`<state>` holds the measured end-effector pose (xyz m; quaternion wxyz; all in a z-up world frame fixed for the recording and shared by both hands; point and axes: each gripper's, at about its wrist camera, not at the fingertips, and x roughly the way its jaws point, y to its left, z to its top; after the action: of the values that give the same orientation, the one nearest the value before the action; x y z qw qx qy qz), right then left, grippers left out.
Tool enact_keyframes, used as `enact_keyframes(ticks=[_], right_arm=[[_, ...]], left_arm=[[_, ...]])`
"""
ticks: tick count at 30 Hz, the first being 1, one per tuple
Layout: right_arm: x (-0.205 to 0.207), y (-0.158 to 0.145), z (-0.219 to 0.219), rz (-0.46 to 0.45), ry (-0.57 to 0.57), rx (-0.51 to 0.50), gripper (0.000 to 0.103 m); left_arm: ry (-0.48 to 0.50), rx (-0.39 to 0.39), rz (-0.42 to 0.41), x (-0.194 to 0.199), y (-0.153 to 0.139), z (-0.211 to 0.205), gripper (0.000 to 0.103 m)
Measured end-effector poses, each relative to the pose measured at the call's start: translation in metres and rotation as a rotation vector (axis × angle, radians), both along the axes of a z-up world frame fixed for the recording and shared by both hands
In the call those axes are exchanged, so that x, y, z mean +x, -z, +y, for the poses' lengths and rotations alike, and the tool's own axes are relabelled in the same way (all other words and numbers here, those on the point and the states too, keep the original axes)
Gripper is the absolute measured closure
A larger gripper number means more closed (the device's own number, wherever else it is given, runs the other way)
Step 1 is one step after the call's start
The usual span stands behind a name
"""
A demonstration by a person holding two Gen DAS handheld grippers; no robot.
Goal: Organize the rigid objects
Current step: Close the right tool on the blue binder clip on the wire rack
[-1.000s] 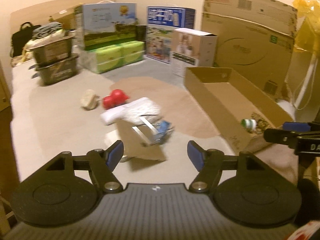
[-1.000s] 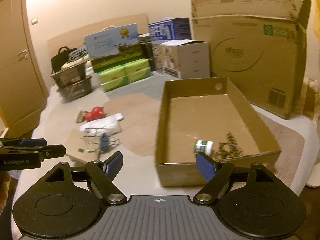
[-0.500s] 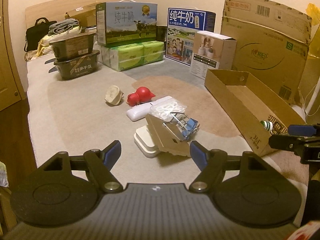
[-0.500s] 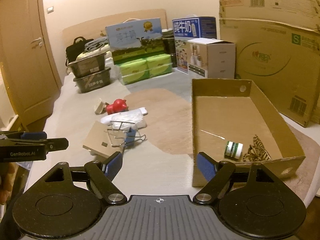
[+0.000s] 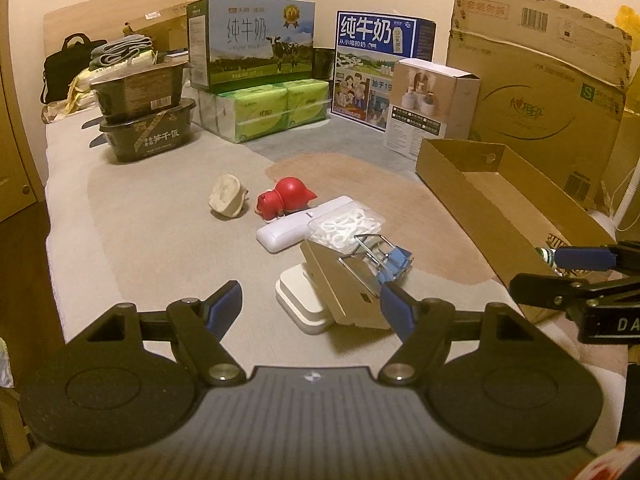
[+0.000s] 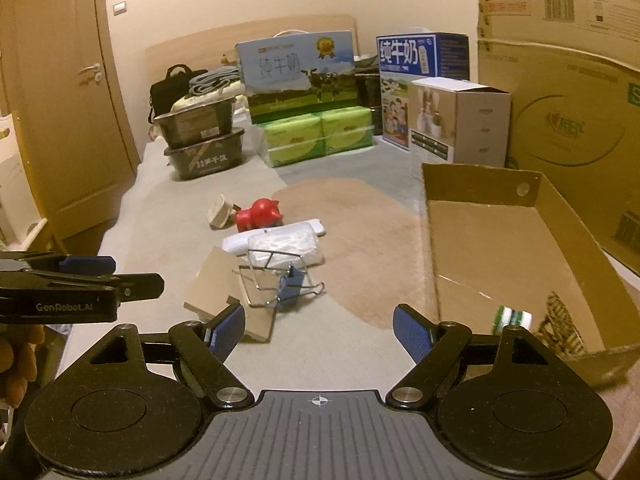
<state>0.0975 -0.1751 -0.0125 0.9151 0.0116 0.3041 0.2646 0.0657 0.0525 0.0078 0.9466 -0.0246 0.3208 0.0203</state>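
A pile lies on the bed just beyond my left gripper (image 5: 311, 310), which is open and holds nothing. The pile is a white flat box (image 5: 300, 300), a tan card (image 5: 344, 292), a blue binder clip (image 5: 394, 262), a clear bag of white picks (image 5: 346, 228) and a long white case (image 5: 288, 230). Farther back lie a red toy (image 5: 286, 200) and a beige plug (image 5: 226, 200). My right gripper (image 6: 319, 332) is open and empty, left of a cardboard tray (image 6: 480, 184). The tray holds a small green-and-white bottle (image 6: 514, 316).
Milk cartons (image 5: 250, 44), green tissue packs (image 5: 272, 112), stacked dark food tubs (image 5: 148, 124) and a white box (image 5: 434, 108) line the back. A large cardboard box (image 5: 540, 92) stands behind the tray. A door (image 6: 60, 120) is at the left.
Both hands have slid leftwards, so the pile and the tray sit farther right in each view. The left gripper's jaws stand a little wider than a second ago.
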Motion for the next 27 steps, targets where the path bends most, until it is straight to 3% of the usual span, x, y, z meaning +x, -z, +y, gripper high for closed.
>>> enact_keyframes(ticks=[8,19,27], right_arm=[[0.027,0.011,0.019,0.028,0.004,0.007,0.025],[0.074,0.036,0.041,0.130,0.016,0.052,0.055],[0.101,0.051,0.057,0.192,0.015,0.077,0.063]], left_arm=[[0.001,0.002,0.005,0.019,0.004,0.009,0.030],[0.015,-0.017,0.005,0.056,0.017,0.019,0.030],[0.012,-0.042,0.007,0.067,0.027,0.024,0.030]])
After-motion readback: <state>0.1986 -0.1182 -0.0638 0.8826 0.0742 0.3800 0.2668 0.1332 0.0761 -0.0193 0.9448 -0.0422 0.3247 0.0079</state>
